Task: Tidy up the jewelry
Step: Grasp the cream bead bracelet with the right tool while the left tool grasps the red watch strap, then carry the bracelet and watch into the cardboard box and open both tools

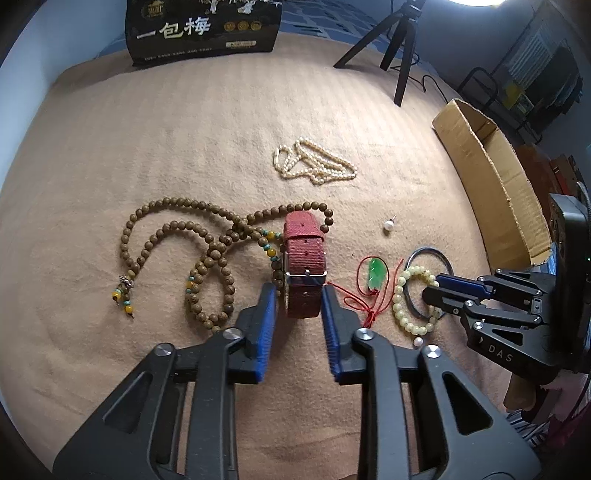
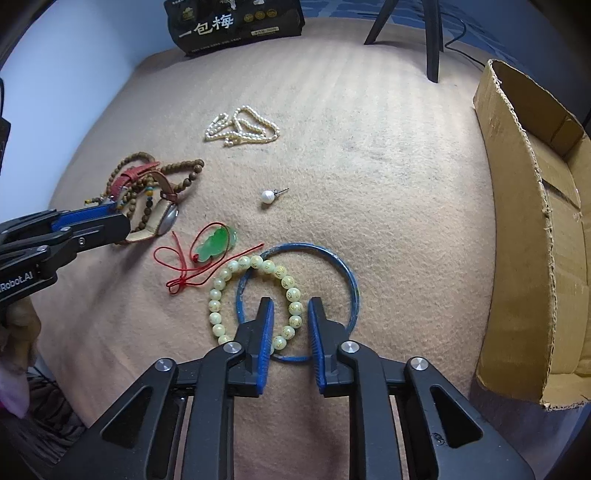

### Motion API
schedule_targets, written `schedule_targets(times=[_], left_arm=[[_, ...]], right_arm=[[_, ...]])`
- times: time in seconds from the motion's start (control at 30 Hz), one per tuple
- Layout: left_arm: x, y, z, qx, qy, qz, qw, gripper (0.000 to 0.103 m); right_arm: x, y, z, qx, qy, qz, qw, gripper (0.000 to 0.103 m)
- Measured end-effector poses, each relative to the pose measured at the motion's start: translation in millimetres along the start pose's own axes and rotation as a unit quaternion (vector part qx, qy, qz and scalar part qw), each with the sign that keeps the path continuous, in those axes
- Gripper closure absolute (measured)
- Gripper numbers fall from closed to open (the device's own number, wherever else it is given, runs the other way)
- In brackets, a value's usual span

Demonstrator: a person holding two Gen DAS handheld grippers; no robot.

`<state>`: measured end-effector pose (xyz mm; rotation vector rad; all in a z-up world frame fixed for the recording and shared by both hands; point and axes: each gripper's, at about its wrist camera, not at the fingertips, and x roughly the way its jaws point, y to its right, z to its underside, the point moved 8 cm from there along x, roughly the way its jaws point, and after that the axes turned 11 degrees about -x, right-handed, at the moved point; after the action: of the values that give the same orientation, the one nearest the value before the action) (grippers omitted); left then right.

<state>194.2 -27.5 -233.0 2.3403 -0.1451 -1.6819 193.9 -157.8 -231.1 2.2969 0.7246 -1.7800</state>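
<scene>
"一包梅" on black bag, "DAS" on right gripper

Left gripper is low and pointing forward, its blue-padded fingers parted with a clear gap between them. Right gripper sits just as low, jaws spread apart too, nothing pinched between the pads. From the left wrist view the right gripper reaches in from the side, tips aimed leftward. From the right wrist view the left gripper comes in from the left edge.
</scene>
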Motion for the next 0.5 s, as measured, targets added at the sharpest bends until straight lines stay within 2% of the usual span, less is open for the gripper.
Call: schedule_targets(times=[0.07,0.27,0.5], left_arm=[[2,-1,0,-0.003,-0.004,0.002,1.0,0.086],[-4,-4,0,-0.01,0.001,0.005,0.9999,0.086],[-18,-4,1,-0.012,0.013,0.012,0.9998,0.087]], right_arm=[[1,-1,0,0.002,0.002,-0.003,1.0,0.093],[0,-2,-3,0.005,0.015,-0.012,1.0,0.097],[-26,-16,-17,-0.016,0.052,-0.011,0.998,0.097]])
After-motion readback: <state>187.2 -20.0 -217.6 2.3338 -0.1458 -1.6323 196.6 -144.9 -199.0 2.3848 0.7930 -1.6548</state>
